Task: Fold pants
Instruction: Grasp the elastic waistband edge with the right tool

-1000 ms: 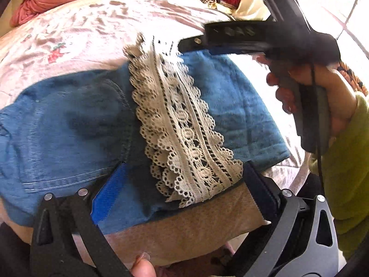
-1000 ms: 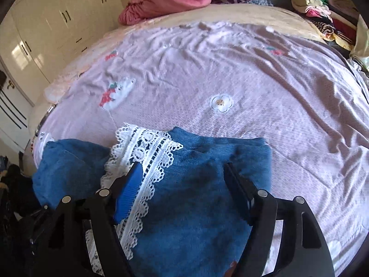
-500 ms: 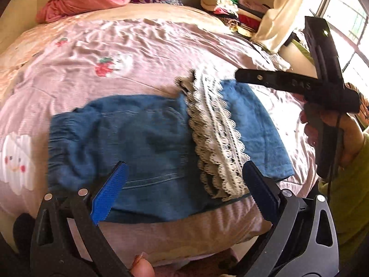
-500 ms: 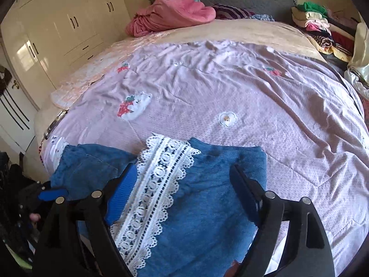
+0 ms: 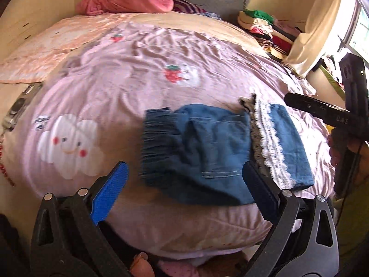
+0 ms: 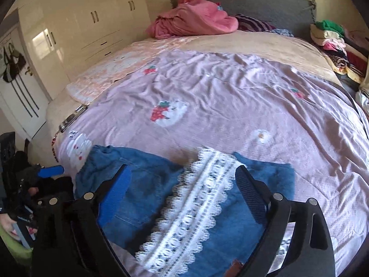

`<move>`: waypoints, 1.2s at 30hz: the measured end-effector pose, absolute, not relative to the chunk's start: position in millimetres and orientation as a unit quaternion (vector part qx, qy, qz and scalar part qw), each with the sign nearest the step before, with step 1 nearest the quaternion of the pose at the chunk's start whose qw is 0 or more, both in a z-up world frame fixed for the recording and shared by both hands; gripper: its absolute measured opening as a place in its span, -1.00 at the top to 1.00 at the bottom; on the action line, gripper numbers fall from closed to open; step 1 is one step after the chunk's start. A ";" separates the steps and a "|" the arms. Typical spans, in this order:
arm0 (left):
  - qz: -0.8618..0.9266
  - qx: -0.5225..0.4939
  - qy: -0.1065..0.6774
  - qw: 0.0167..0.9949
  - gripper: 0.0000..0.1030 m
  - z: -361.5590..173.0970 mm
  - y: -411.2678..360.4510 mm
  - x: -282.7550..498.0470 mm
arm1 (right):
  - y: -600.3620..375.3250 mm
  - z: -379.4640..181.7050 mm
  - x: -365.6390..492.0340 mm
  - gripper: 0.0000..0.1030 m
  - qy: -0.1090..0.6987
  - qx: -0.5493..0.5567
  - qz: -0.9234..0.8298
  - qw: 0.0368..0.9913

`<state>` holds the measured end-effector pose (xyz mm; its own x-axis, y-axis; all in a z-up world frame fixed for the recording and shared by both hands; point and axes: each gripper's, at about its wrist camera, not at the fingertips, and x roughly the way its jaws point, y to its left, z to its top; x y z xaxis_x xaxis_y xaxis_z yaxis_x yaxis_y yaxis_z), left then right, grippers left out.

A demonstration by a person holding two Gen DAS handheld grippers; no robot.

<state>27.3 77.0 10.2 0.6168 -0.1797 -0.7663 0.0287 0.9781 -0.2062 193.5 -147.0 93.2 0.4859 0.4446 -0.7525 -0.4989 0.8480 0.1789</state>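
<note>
pants (image 5: 214,152): long axis along bed edge, waistband left | left tool (image 5: 184,191): agape, empty | right tool (image 6: 182,196): opening, empty

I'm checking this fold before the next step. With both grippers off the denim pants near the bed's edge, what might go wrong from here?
1. The denim pants lie close to the edge of the bed; a tug toward it could slide them off.
2. The lace trim lies loose across the fold, so the right gripper, whose jaws are opening with nothing gripped, might snag it.
3. The left gripper is open too, so the fold could spring apart.
</note>
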 end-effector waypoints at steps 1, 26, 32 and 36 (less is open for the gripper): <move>-0.055 -0.088 0.434 0.895 -0.81 10.0 80.6 25.8 | -142.7 93.2 193.0 -0.77 0.427 -0.034 0.277 0.860; -0.090 -0.158 0.451 0.874 -0.81 -38.6 112.3 28.3 | -25.9 58.6 197.4 -0.79 0.461 -0.107 0.367 0.801; -0.113 -0.179 0.452 0.866 -0.43 -51.8 107.3 42.1 | -1.2 43.7 206.1 -0.79 0.480 -0.120 0.385 0.779; -0.129 -0.186 0.452 0.863 -0.26 -58.2 106.8 47.1 | 12.1 35.8 210.3 -0.79 0.485 -0.129 0.398 0.768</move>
<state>47.1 106.8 -58.2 0.5578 -0.3901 -0.7326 0.0541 0.8979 -0.4369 210.3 12.1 35.8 0.2132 0.4869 -0.8470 -0.7367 0.6496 0.1879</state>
